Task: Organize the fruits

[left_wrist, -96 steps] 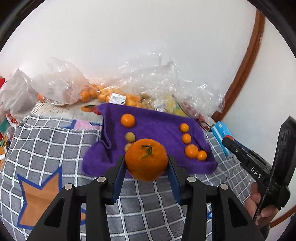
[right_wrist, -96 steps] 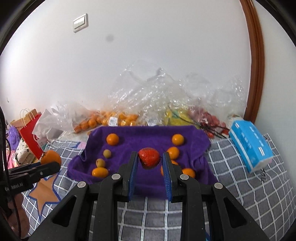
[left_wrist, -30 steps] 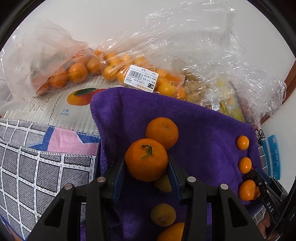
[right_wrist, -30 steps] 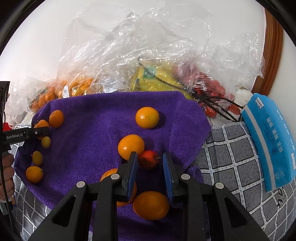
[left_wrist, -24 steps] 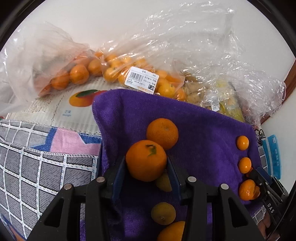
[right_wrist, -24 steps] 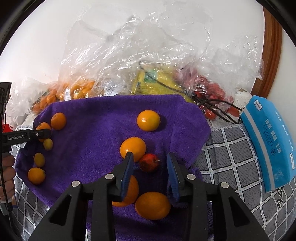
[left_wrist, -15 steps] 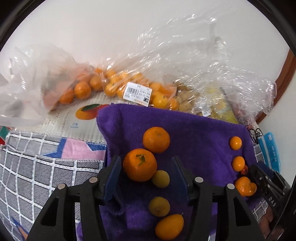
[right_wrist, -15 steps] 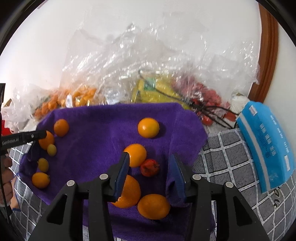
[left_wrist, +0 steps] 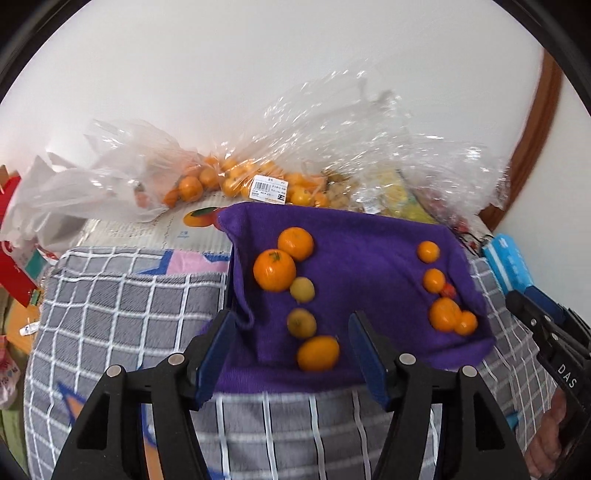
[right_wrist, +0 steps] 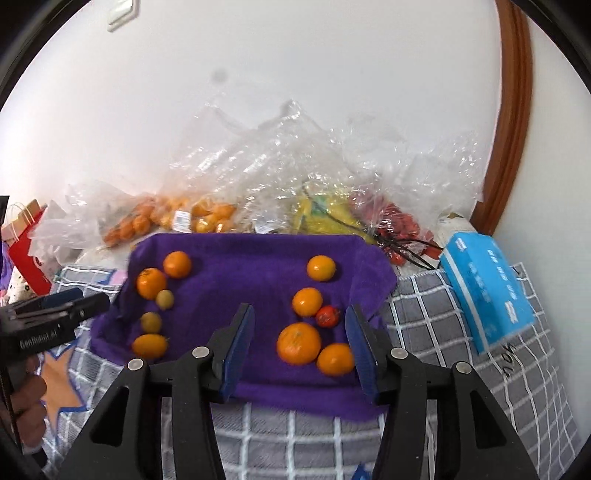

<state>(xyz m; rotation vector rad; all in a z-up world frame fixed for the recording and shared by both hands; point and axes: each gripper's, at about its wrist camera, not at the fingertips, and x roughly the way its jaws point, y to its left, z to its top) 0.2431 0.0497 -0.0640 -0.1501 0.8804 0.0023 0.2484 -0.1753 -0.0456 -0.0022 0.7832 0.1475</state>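
Fruit [left_wrist: 274,270] on purple towel [left_wrist: 362,254]

1. Towel [right_wrist: 255,266] ahead of right gripper [right_wrist: 300,347]: solid purple
2. Fruits on it: orange mandarins [right_wrist: 151,283], yellow-green small ones [right_wrist: 164,298], one red fruit [right_wrist: 327,316]
3. Blanket [left_wrist: 122,314] left of left gripper [left_wrist: 290,352]: grey, white grid
4. Box [right_wrist: 487,291] far right: blue

- A white wall [right_wrist: 295,92] is seen behind.
- A brown wooden trim [right_wrist: 511,110] curves at the right.
- A switch plate [right_wrist: 118,16] is mounted high on the wall.
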